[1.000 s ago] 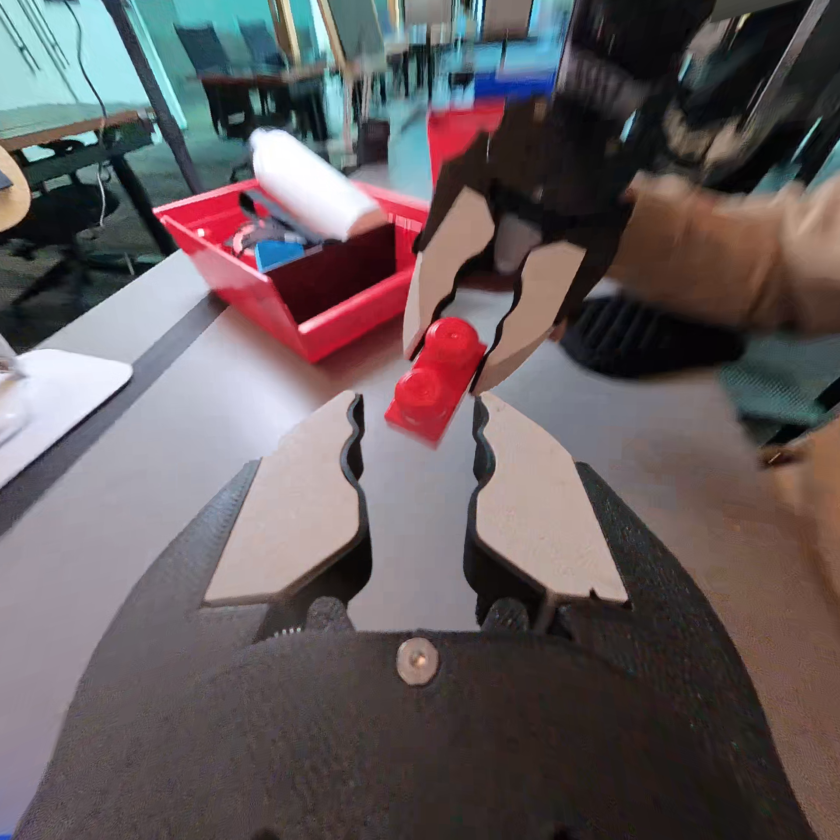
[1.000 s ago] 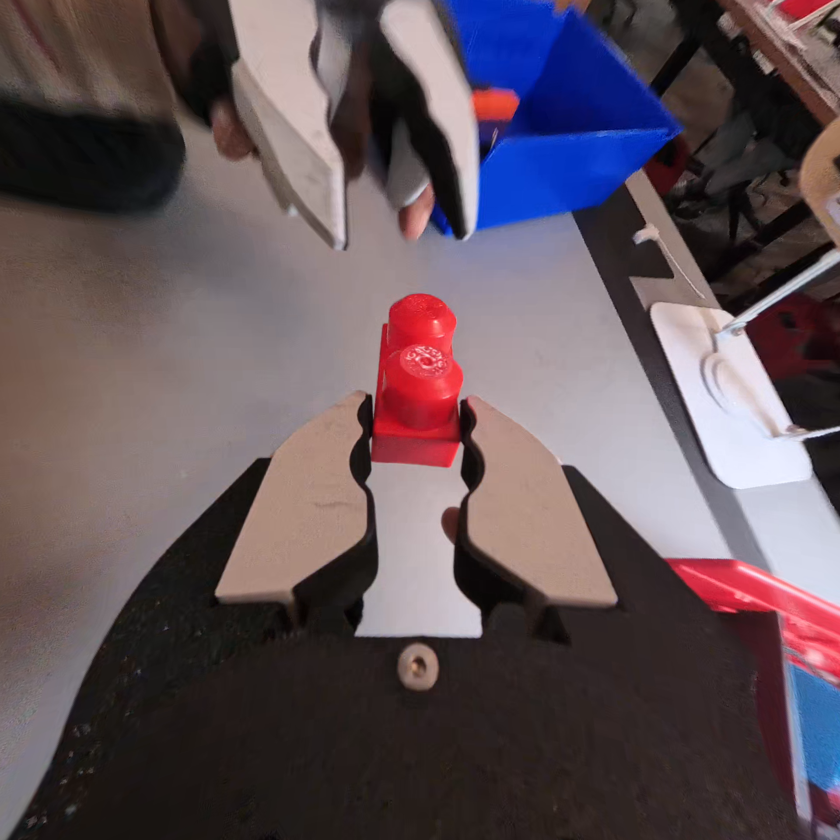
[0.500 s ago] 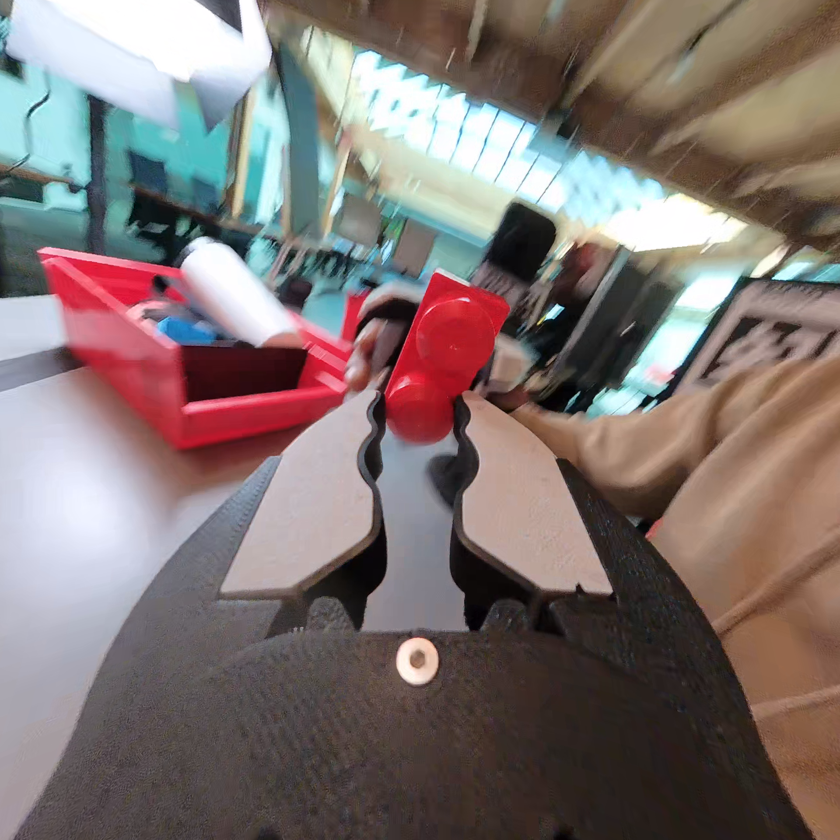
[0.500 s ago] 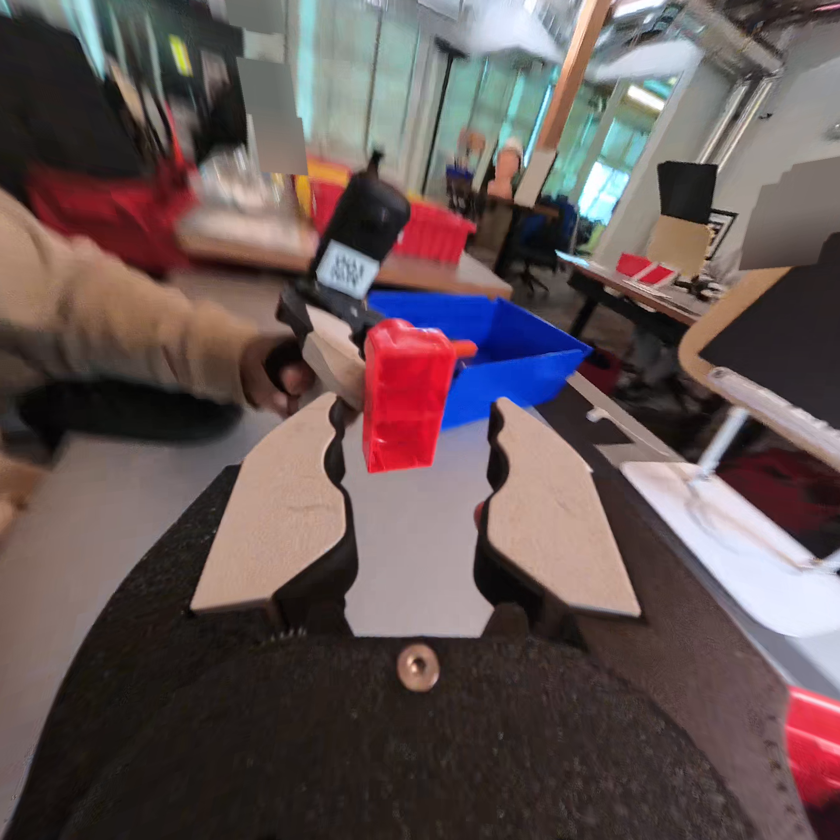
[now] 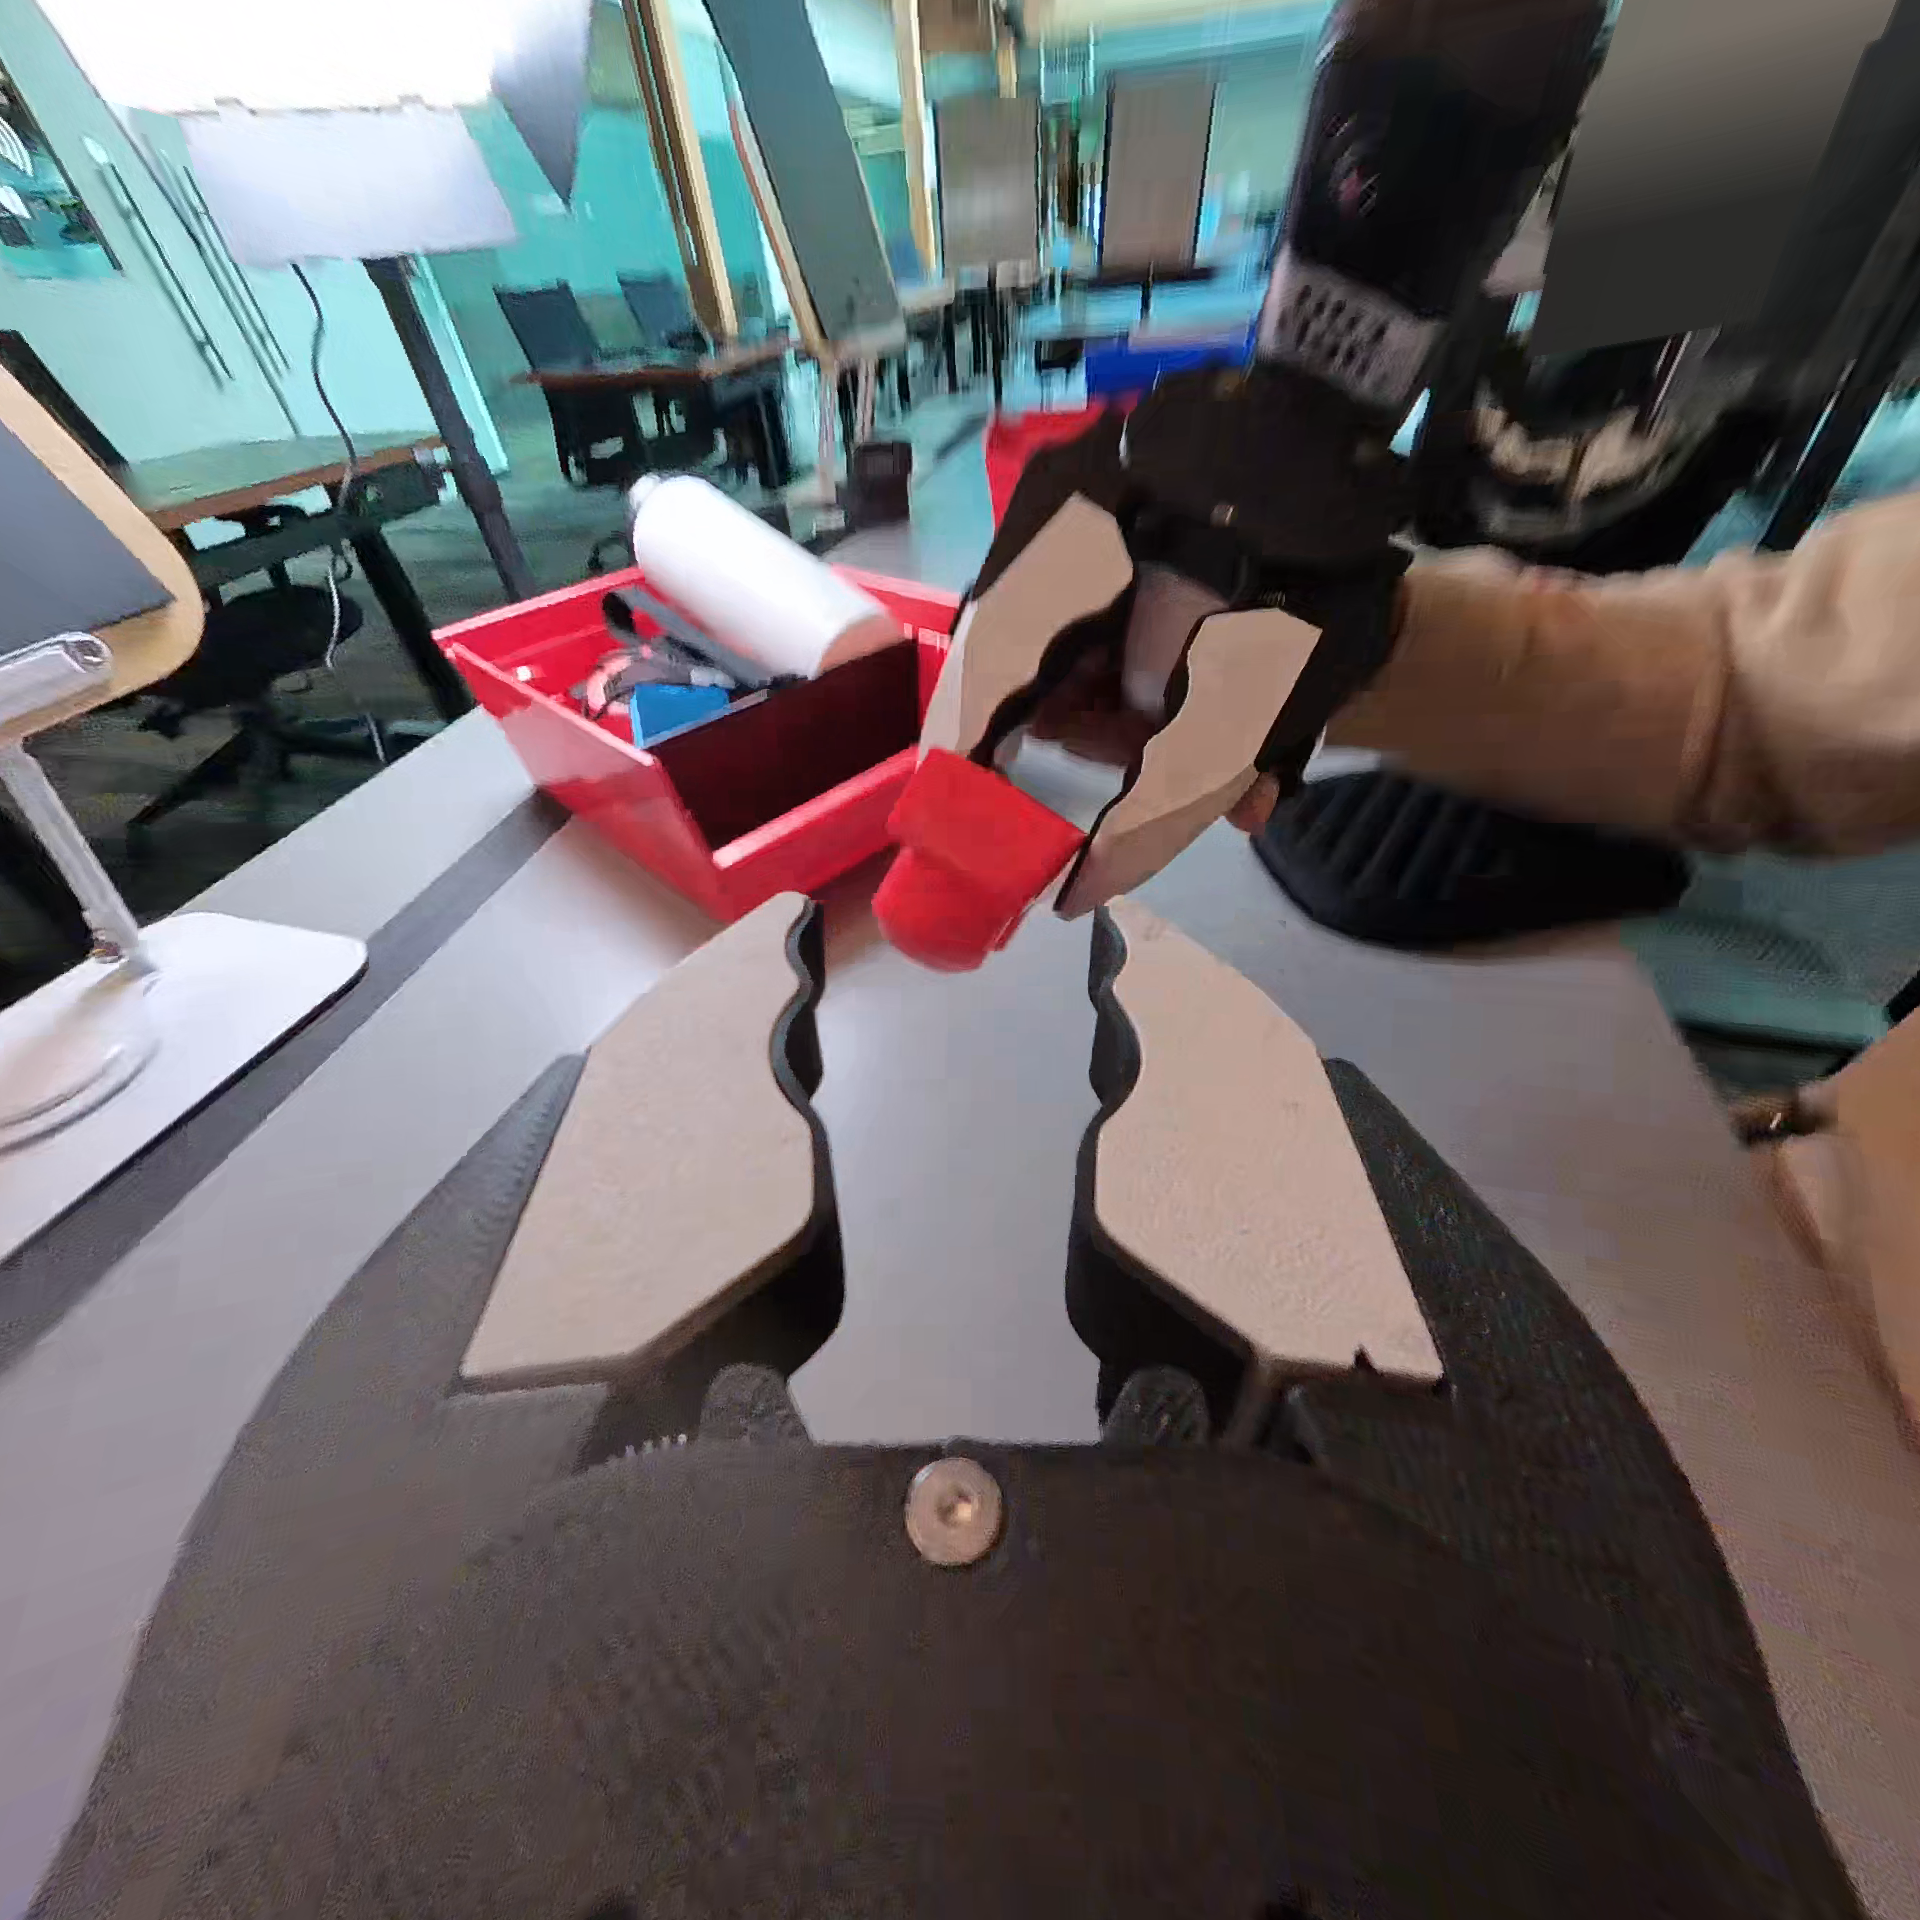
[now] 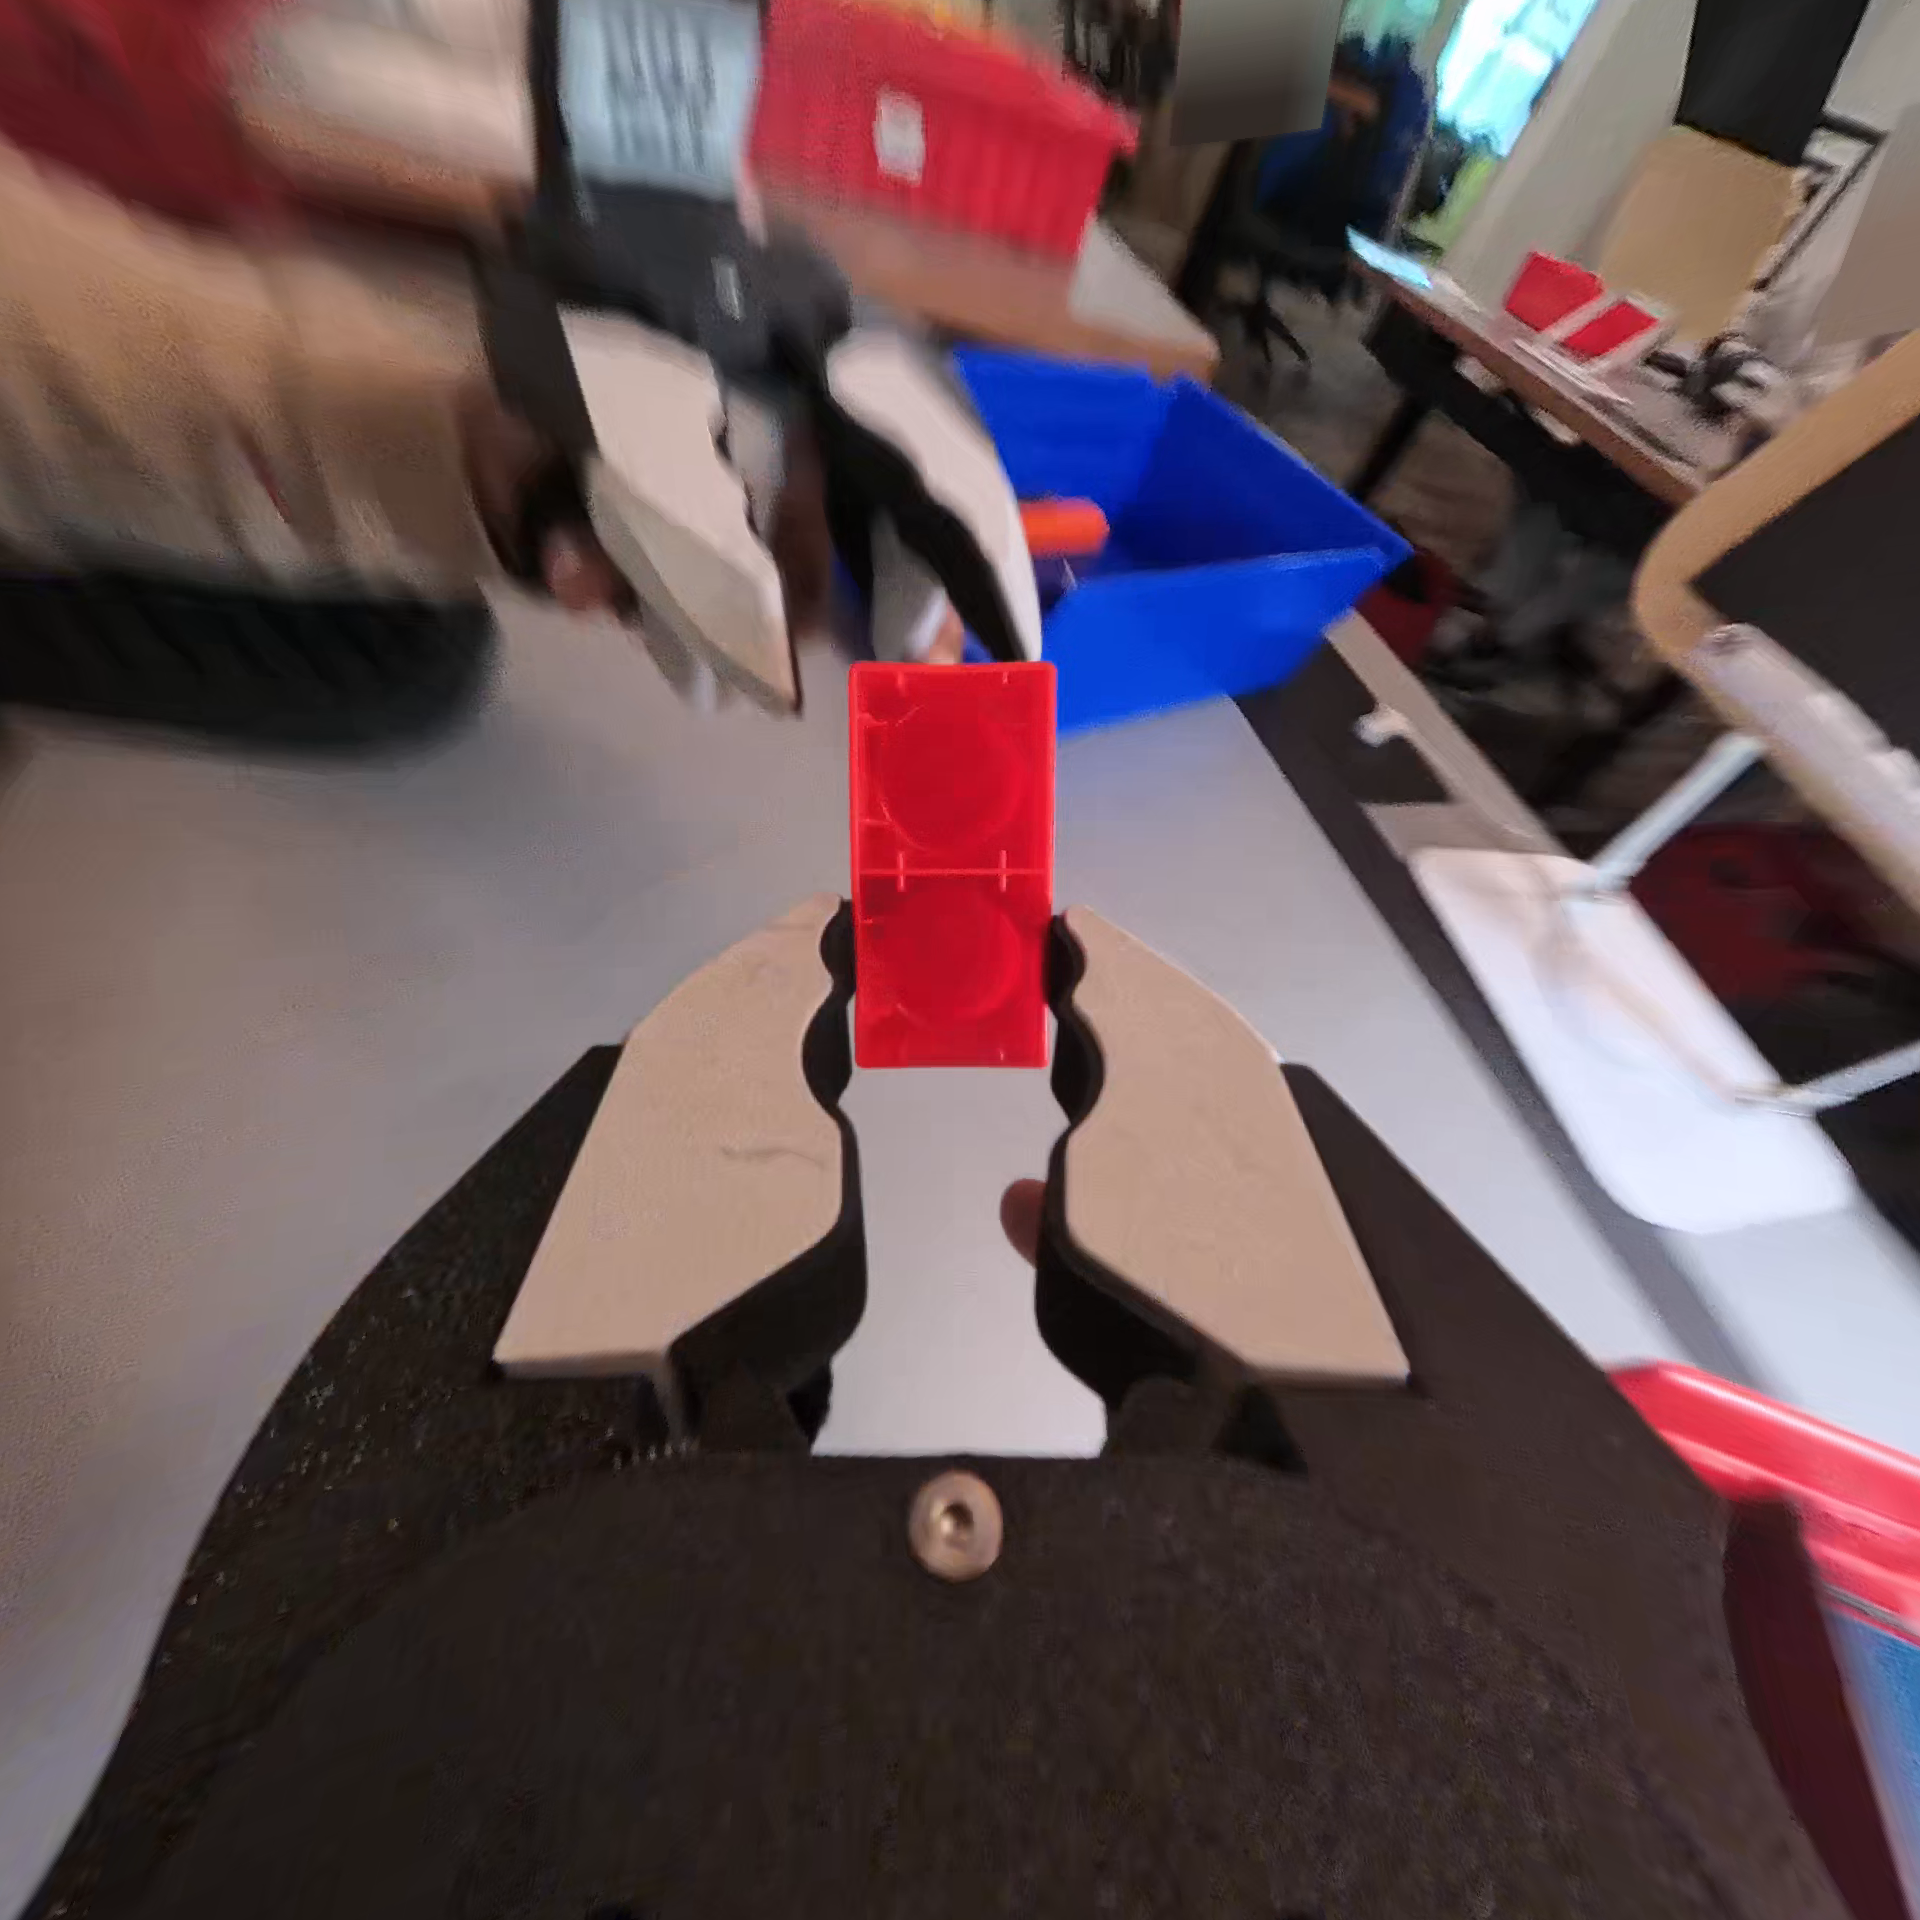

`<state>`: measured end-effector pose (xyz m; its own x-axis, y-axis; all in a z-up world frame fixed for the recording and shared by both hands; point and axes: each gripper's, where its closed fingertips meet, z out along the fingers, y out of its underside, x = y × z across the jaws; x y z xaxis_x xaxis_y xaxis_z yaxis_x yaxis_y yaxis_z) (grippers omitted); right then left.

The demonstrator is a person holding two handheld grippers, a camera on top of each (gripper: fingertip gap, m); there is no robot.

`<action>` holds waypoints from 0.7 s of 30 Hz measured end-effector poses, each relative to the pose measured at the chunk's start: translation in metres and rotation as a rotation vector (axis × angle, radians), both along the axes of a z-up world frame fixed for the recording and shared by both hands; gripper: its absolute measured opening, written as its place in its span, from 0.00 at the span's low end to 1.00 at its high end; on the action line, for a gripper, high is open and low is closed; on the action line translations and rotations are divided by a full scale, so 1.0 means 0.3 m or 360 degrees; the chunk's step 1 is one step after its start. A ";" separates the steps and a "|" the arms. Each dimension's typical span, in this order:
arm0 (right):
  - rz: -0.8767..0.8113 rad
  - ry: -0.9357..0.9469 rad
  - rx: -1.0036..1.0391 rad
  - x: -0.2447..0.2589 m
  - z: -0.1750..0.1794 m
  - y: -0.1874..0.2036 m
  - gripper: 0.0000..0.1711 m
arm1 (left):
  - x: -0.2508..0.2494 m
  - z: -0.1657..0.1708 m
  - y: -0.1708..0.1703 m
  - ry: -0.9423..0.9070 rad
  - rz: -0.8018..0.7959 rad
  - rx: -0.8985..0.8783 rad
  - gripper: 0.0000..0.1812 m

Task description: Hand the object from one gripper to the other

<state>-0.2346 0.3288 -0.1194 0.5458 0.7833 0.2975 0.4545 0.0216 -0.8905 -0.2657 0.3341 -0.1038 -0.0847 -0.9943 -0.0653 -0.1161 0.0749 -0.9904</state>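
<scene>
Your right gripper [image 6: 951, 914] pinches the red brick [image 6: 948, 868] between its jaws, held above the grey desk [image 6: 312, 935]. Your left gripper [image 5: 951, 914] faces it just beyond the brick's free end, jaws spread and empty. The red bin [image 5: 623, 769] and blue bin [image 6: 1195, 582] sit near the desk's opposite edges, with bare desk between.

Half a second ago the left gripper [image 5: 951, 925] was clamped on the red brick [image 6: 948, 868] and the right gripper [image 6: 948, 920] stood spread behind it. Now the right gripper pinches the brick's near half, hollow underside facing its camera, and the left gripper has let go, its fingers parted just beyond the brick's far end.
</scene>
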 end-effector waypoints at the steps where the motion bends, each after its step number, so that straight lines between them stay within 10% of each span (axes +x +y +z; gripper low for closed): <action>1: -0.0042 -0.0239 0.0092 0.013 -0.034 0.007 0.20 | 0.002 -0.021 -0.006 0.0086 0.0010 0.0083 0.28; 9: 0.0031 -0.0754 0.0380 -0.049 -0.105 -0.028 0.21 | 0.026 -0.161 -0.041 0.0421 0.0043 0.0802 0.21; 15: 0.0003 -0.0458 0.0683 -0.024 0.050 -0.041 0.26 | -0.001 -0.115 0.013 0.0357 0.0033 0.0156 0.21; 21: 0.0313 -0.0837 0.0465 -0.074 -0.157 -0.095 0.16 | -0.024 -0.203 -0.074 0.0608 -0.0344 0.0036 0.21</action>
